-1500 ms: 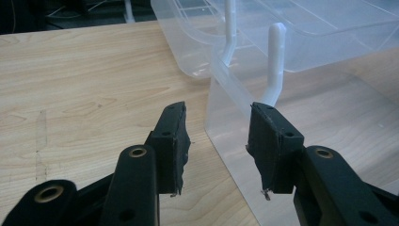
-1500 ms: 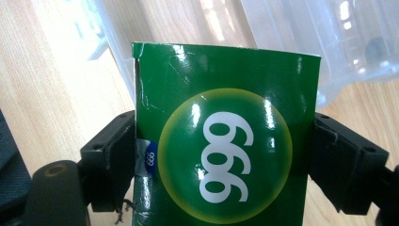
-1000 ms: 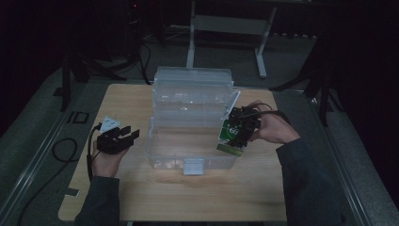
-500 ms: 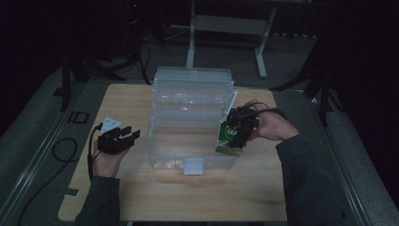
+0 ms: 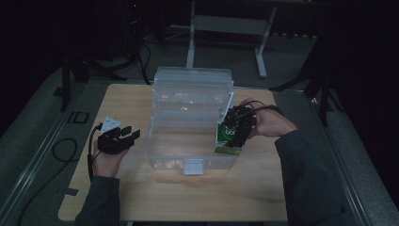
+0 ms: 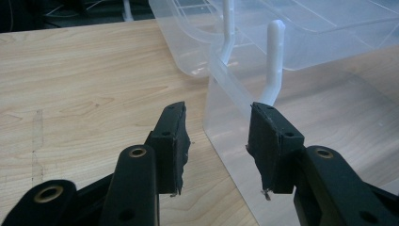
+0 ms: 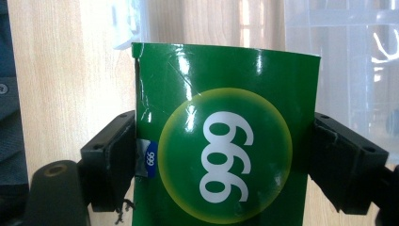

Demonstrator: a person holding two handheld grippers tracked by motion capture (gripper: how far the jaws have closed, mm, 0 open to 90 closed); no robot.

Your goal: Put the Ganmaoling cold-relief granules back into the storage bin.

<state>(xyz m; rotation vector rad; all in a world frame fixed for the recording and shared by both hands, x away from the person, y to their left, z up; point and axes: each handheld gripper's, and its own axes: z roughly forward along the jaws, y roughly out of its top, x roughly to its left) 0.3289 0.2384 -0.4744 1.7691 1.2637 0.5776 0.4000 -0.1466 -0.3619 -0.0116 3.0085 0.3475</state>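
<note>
High view first: near the table's [image 5: 141, 197] left edge the left gripper [image 5: 123, 137] is held with jaws apart and empty, just beside the left wall of the clear bin [image 5: 188, 141]. At the bin's right wall a green box [image 5: 225, 134] is clamped between the jaws of the right gripper [image 5: 235, 133], partly over the rim. The box is best kept upright, carried fully inside the wall, lowered to the floor, then released; the bin could be steadied from the left.

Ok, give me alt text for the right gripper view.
A green box printed with white 999 in a yellow-ringed circle is clamped between the right tongs. Behind it lie a wooden table and a clear plastic bin.
</note>
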